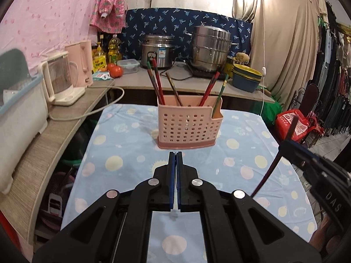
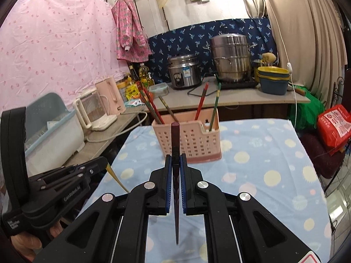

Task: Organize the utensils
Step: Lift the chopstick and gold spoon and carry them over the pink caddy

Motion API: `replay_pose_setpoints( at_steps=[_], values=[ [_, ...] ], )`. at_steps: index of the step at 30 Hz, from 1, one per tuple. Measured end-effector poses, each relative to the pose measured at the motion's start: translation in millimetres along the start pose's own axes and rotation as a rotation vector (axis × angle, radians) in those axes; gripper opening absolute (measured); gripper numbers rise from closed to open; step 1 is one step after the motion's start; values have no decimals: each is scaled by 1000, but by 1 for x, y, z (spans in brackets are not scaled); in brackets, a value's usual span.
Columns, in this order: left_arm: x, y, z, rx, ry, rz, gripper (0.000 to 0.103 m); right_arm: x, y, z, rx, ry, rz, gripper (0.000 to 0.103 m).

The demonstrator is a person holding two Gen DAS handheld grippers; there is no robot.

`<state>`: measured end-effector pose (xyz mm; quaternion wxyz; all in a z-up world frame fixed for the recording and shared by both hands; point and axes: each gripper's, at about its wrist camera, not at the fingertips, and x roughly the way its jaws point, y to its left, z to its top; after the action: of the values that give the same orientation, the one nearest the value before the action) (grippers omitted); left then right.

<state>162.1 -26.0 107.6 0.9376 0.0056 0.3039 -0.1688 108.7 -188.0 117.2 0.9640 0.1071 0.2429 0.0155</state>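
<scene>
While both jaws clamped, dark chopstick (image 2: 175,175) upright, yellow chopstick (image 2: 116,178) slanted, tip down.

White letters reading "DAS" are showing on the black body of the right gripper (image 1: 283,146) in the left wrist view. "GenRobot.AI" is standing in white on the side of the left gripper (image 2: 106,164), with a smaller label lower down, perhaps "Data Acquisition System". Print on the red bag (image 2: 335,125) is staying too small to read.

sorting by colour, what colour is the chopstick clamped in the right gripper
Dark maroon chopstick, clearest in the right wrist view.
</scene>
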Motion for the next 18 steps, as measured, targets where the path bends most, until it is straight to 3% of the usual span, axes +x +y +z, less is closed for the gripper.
replay_pose_setpoints(
  at_steps=[9,18],
  values=[
    [12,1,47,23,-42,14,1,11,4,64,-19,-75,17,7],
    [32,6,123,33,-108,46,1,40,4,136,-23,-145,3,7]
  ],
)
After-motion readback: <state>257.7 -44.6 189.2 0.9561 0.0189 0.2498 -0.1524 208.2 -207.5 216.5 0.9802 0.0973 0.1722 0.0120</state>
